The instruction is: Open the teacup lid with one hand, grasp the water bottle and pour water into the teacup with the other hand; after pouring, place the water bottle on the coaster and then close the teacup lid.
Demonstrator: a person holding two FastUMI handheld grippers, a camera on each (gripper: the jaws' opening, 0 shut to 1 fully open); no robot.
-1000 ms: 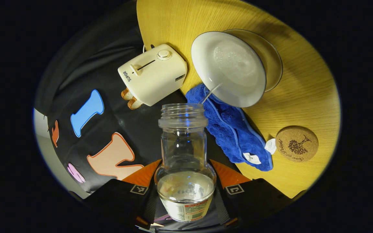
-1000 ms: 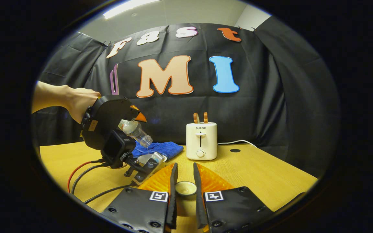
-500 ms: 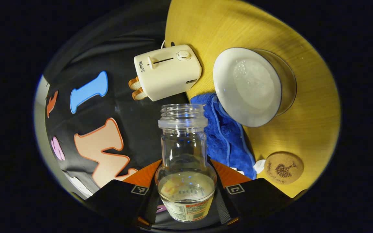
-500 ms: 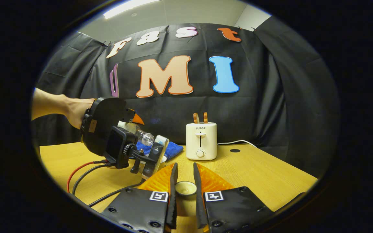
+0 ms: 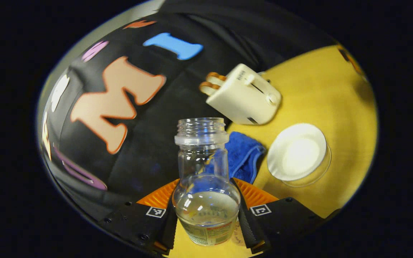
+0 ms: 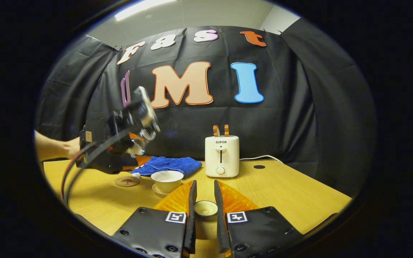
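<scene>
The clear water bottle, uncapped and with a little water at its base, is gripped between the fingers of my left gripper. In the right gripper view the left gripper hovers tilted above the table's left side, over the cork coaster. The white teacup stands open on its saucer, also seen as the teacup right of the coaster. My right gripper holds the teacup lid just above the table.
A cream toaster with toast in it stands at the back of the wooden table. A blue towel lies behind the cup. A hand holds the left gripper, and cables hang from it.
The left gripper has swung the bottle up and back from its pouring tilt over the cup and moved left toward the coaster. The right gripper with the lid has stayed still.
</scene>
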